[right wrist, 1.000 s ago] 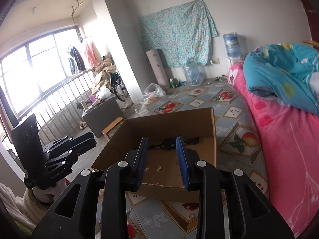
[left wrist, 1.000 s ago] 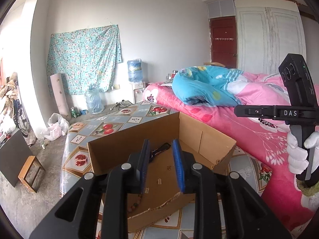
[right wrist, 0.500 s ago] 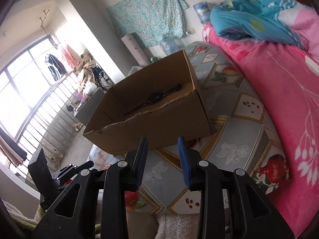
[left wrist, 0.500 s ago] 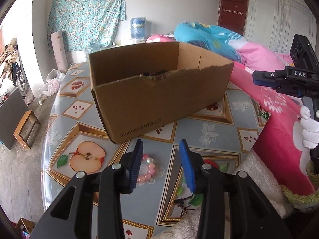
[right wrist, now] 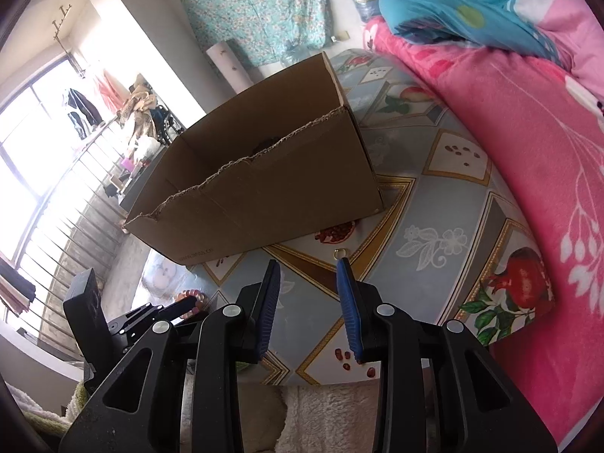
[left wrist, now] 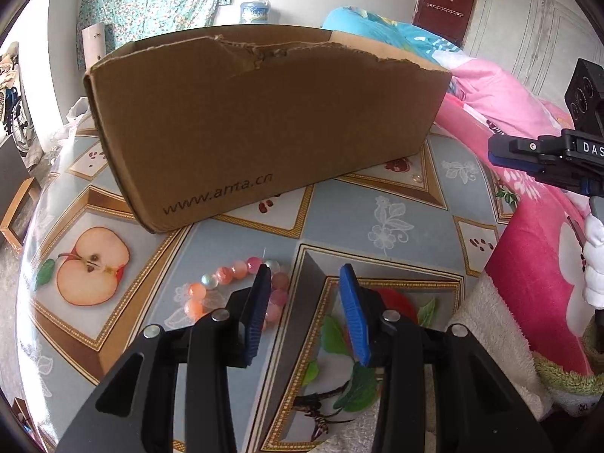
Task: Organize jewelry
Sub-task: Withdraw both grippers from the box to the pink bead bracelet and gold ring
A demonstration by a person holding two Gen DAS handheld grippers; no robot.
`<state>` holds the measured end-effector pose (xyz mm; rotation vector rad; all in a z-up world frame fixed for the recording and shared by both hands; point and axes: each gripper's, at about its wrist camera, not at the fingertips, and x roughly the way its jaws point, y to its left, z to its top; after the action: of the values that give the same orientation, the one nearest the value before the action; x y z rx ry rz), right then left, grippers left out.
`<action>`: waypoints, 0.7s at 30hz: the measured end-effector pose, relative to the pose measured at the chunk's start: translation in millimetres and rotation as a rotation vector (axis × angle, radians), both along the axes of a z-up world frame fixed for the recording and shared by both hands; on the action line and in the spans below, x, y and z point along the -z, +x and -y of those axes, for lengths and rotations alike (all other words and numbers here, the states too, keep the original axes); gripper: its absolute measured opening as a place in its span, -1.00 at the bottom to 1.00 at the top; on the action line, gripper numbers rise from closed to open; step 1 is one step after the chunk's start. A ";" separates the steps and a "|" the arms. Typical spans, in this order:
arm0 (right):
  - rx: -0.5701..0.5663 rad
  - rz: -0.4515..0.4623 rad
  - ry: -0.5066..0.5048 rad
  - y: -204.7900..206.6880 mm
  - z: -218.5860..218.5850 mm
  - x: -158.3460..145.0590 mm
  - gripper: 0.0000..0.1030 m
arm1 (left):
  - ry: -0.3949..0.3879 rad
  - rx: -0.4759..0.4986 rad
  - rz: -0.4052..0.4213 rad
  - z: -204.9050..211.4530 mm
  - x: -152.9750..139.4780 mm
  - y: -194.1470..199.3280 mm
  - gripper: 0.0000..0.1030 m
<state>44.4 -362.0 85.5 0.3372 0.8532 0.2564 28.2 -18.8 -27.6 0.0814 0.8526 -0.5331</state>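
- While I hold low over the worktop, my left hand-held gripper stands released, its blue pads spread with nothing between them.
- The bead bracelet, pink, orange and pearl beads, lies on the oilcloth just in front of the cardboard box; my left pad overlaps its right end in the left wrist view, and I cannot tell whether it touches.
- My right hand-held gripper is also released and grasps nothing.
- A small gold ring lies on the worktop at the tip of my right gripper's right pad, near the box's front wall.
- In the right wrist view the box shows a torn upper edge and something dark inside, too hidden to name.
- The bracelet also shows there, partly behind the left gripper.
- A pink bed quilt runs beside the worktop's right edge.
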 end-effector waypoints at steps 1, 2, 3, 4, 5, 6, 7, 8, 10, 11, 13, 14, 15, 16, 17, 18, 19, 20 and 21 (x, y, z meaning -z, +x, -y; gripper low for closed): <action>0.005 -0.005 -0.006 1.6 0.0 1.7 -0.39 | -0.002 0.011 0.000 4.9 0.6 1.3 -0.29; 0.008 -0.011 -0.014 3.2 -0.6 3.6 -0.39 | -0.003 0.022 0.004 10.1 0.4 2.5 -0.29; 0.014 -0.016 -0.025 4.8 -1.3 5.5 -0.39 | -0.007 0.032 0.005 14.9 0.1 3.5 -0.29; 0.022 -0.018 -0.040 6.0 -2.3 7.2 -0.39 | -0.013 0.041 0.004 19.2 -0.2 4.6 -0.29; 0.028 -0.019 -0.057 7.6 -3.5 8.9 -0.39 | -0.021 0.049 0.002 23.0 -0.2 5.6 -0.29; 0.030 -0.020 -0.070 9.5 -4.6 11.1 -0.39 | -0.026 0.057 0.001 26.9 -0.4 6.2 -0.29; 0.030 -0.021 -0.080 11.7 -5.9 13.7 -0.42 | -0.028 0.066 0.000 30.9 -0.7 7.2 -0.27; 0.028 -0.021 -0.092 14.0 -7.5 16.4 -0.48 | -0.028 0.072 0.000 33.9 -0.7 7.9 -0.24; 0.015 -0.019 -0.117 18.8 -12.6 21.6 -0.52 | -0.028 0.081 -0.001 38.6 -0.5 10.0 -0.19; 0.007 -0.019 -0.127 21.5 -15.6 24.4 -0.57 | -0.026 0.086 -0.002 40.1 -0.4 10.5 -0.16; -0.006 -0.027 -0.148 27.5 -20.4 30.7 -0.63 | -0.021 0.093 -0.002 43.1 -0.8 11.9 -0.13; -0.011 -0.031 -0.157 30.8 -22.7 33.1 -0.64 | -0.020 0.096 -0.003 44.6 -1.1 12.4 -0.12; -0.018 -0.035 -0.166 34.0 -25.1 35.3 -0.64 | -0.020 0.098 -0.004 45.5 -1.2 12.9 -0.11; -0.021 -0.037 -0.180 37.0 -27.5 37.1 -0.65 | -0.022 0.098 -0.006 46.0 -0.9 13.5 -0.10; -0.021 -0.040 -0.202 40.2 -30.2 38.1 -0.65 | -0.025 0.097 -0.007 46.2 -0.8 14.0 -0.09; -0.024 -0.043 -0.224 42.9 -32.7 39.6 -0.65 | -0.026 0.096 -0.008 46.2 -0.9 14.4 -0.09; -0.026 -0.047 -0.246 45.6 -34.9 41.3 -0.65 | -0.029 0.095 -0.010 46.1 -0.9 14.8 -0.09; -0.027 -0.052 -0.269 47.9 -36.7 43.5 -0.65 | -0.031 0.094 -0.012 46.6 -0.9 15.3 -0.09; -0.026 -0.057 -0.289 49.9 -38.9 45.7 -0.66 | -0.033 0.093 -0.013 46.3 -0.9 15.4 -0.09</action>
<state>94.2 -323.1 39.8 0.0642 0.9374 0.1455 43.5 -65.1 -26.7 0.0875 0.8554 -0.6360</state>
